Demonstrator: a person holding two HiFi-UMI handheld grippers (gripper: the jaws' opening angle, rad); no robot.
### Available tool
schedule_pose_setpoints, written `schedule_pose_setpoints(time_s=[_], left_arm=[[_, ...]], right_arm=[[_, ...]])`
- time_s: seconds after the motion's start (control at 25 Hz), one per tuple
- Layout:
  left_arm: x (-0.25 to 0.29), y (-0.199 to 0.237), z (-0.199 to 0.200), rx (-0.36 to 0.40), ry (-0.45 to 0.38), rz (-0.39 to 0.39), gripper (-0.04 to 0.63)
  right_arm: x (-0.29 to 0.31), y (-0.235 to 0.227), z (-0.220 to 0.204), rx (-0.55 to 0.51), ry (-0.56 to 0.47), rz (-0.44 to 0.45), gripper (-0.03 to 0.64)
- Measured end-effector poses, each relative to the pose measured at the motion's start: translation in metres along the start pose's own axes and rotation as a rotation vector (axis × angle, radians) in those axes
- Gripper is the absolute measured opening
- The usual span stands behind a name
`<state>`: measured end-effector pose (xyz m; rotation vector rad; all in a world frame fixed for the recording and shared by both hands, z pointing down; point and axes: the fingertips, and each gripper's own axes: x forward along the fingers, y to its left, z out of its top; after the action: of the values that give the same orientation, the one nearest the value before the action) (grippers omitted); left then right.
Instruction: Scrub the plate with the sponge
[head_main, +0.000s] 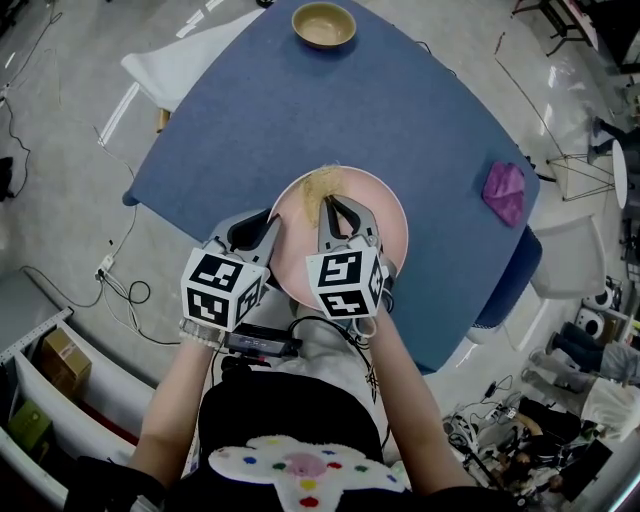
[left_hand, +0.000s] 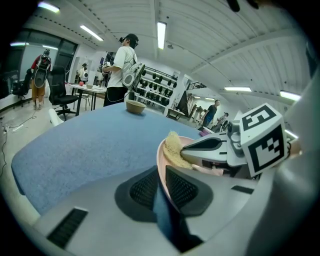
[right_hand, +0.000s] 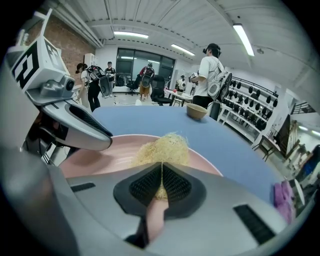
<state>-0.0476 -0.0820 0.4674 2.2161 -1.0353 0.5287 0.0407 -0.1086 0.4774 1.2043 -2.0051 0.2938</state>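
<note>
A pink plate (head_main: 388, 220) lies on the blue table near its front edge. My left gripper (head_main: 268, 228) is shut on the plate's left rim (left_hand: 161, 155), which runs between its jaws (left_hand: 161, 187). A yellow fibrous sponge (head_main: 322, 181) rests on the plate's far side. My right gripper (head_main: 345, 212) is shut on the sponge (right_hand: 163, 148) and holds it down on the plate (right_hand: 107, 156). In the left gripper view the sponge (left_hand: 174, 147) shows at the tip of the right gripper (left_hand: 210, 145).
A wooden bowl (head_main: 323, 24) stands at the table's far edge. A purple cloth (head_main: 504, 191) lies near the right edge. Blue tabletop (head_main: 300, 110) stretches between bowl and plate. Several people stand beyond the table (left_hand: 122, 65).
</note>
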Motion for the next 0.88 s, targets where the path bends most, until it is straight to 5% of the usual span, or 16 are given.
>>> schedule_pose_setpoints(time_s=[0.88], left_arm=[[-0.001,0.004,0.000,-0.002,0.015,0.046,0.051]], right_arm=[[-0.039,-0.049,-0.054,-0.003,0.157,-0.138,0.012]])
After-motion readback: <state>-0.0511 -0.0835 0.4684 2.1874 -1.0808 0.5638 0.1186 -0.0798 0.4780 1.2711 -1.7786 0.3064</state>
